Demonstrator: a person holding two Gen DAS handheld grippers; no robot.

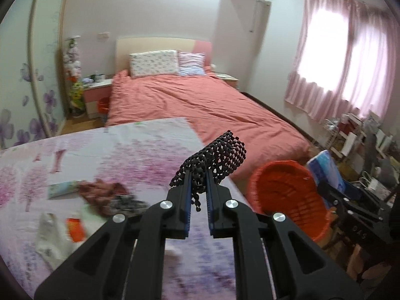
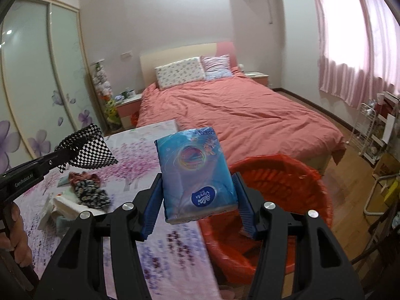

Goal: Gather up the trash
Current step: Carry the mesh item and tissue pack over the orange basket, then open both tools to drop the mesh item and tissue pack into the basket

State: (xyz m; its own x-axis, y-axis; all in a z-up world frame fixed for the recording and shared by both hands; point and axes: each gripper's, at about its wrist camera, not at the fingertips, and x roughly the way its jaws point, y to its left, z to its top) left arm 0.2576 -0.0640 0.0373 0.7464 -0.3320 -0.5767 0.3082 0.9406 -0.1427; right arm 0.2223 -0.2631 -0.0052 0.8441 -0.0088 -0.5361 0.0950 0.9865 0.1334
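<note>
My left gripper is shut on a piece of black mesh netting, held above the flowered tabletop; the right wrist view shows that mesh netting at the left, in the same gripper. My right gripper is shut on a blue tissue pack, its pads pressing both sides, just left of the red basket's rim. That red plastic basket stands beside the table's right edge; in the left wrist view the red basket lies right of my left fingers, with the tissue pack past it.
On the table lie a patterned cloth scrap, white crumpled paper, an orange wrapper and a small pale card. A bed with a salmon cover stands behind. A cluttered rack and curtains fill the right side.
</note>
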